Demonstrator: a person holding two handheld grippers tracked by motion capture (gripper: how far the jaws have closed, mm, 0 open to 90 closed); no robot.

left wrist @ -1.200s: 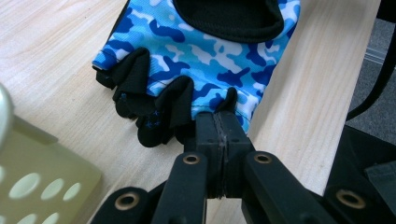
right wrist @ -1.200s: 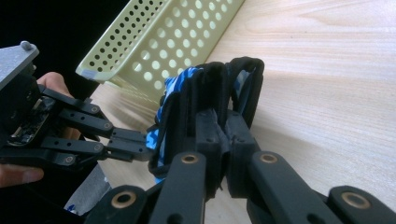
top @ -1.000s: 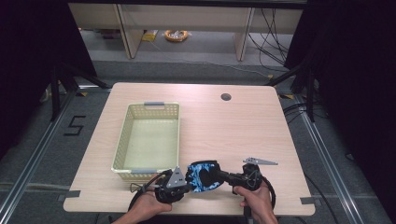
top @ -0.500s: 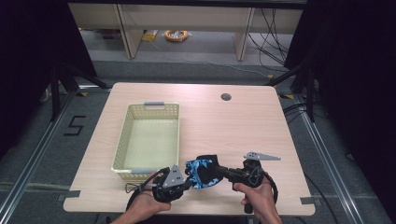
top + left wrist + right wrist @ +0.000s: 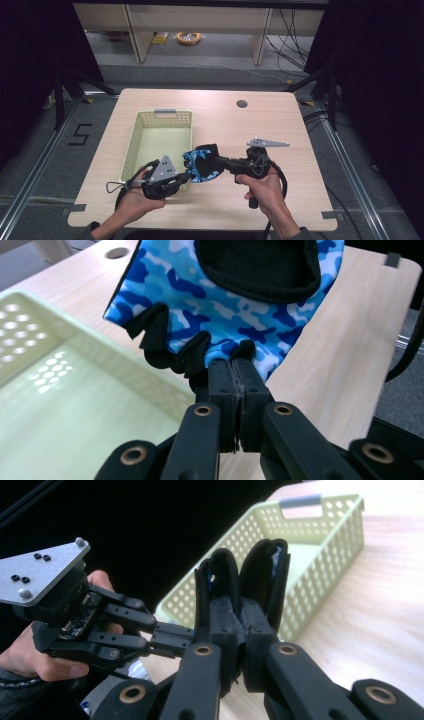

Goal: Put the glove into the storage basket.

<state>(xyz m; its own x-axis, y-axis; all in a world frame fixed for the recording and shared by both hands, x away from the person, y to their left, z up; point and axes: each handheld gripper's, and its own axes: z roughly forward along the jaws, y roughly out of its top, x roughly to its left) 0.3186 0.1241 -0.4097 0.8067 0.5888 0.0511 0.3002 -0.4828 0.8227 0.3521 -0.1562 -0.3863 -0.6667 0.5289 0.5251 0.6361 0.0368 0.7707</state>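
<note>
High view: caught a blue camouflage fingerless glove [image 5: 202, 165] slung between the two tools above the near part of the counter [image 5: 280, 130], at the near right corner of the pale green basket [image 5: 165, 114] and, by the look of it, clear of the wood. Found the left tool [image 5: 187, 176] pinched almost fully closed on the finger end, gripping one black finger stub in the left gripper view. Found the right tool [image 5: 220, 161] squeezed just as tight on the black cuff edge, folded double between its pads in the right gripper view. Saw nothing lying inside the basket. Judged the step in hand as the carry: glove raised by both ends, not yet brought over the basket's floor. Reckoned the next move as a short swing to the left and a little away from the person, both grips kept firm to stop the cloth sagging onto the basket's rim. Called then for a lowering inside the walls and an opening of both tools together, or one shortly after the other. Flagged the hanging finger stubs as likely to snag on the perforated wall if carried too low.
</note>
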